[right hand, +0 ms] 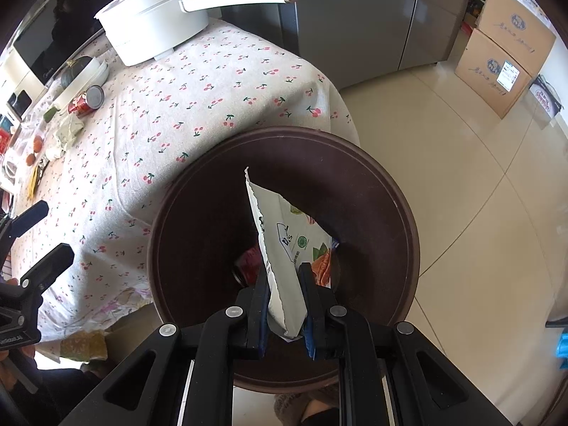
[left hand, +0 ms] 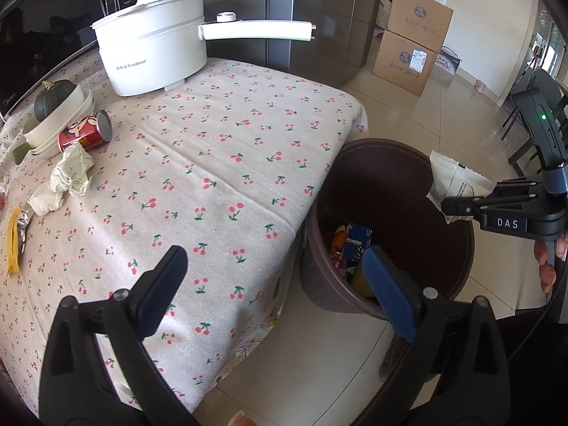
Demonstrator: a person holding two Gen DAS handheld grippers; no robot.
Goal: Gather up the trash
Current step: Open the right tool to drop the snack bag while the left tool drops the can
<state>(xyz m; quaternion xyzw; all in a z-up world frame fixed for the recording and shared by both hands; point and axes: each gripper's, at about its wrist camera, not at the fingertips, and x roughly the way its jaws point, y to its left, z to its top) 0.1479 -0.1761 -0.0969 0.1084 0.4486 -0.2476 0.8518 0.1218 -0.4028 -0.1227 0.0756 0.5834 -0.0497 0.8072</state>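
My right gripper (right hand: 284, 273) is shut on a white snack packet (right hand: 284, 248) and holds it over the mouth of the brown trash bin (right hand: 390, 191). The same packet (left hand: 454, 184) and right gripper (left hand: 458, 209) show above the bin (left hand: 461, 248) in the left wrist view. Several wrappers lie at the bin's bottom. My left gripper (left hand: 277, 266) is open and empty above the table edge beside the bin. On the cherry-print tablecloth (left hand: 213, 163), crumpled paper (left hand: 71, 170), a red can (left hand: 87, 133) and a yellow wrapper (left hand: 14, 245) lie at the far left.
A white electric pot (left hand: 156, 46) with a long handle stands at the table's back. A small pumpkin sits in stacked white bowls (left hand: 56, 120). Cardboard boxes (left hand: 411, 42) stand on the tiled floor by the wall. A grey fridge is behind the table.
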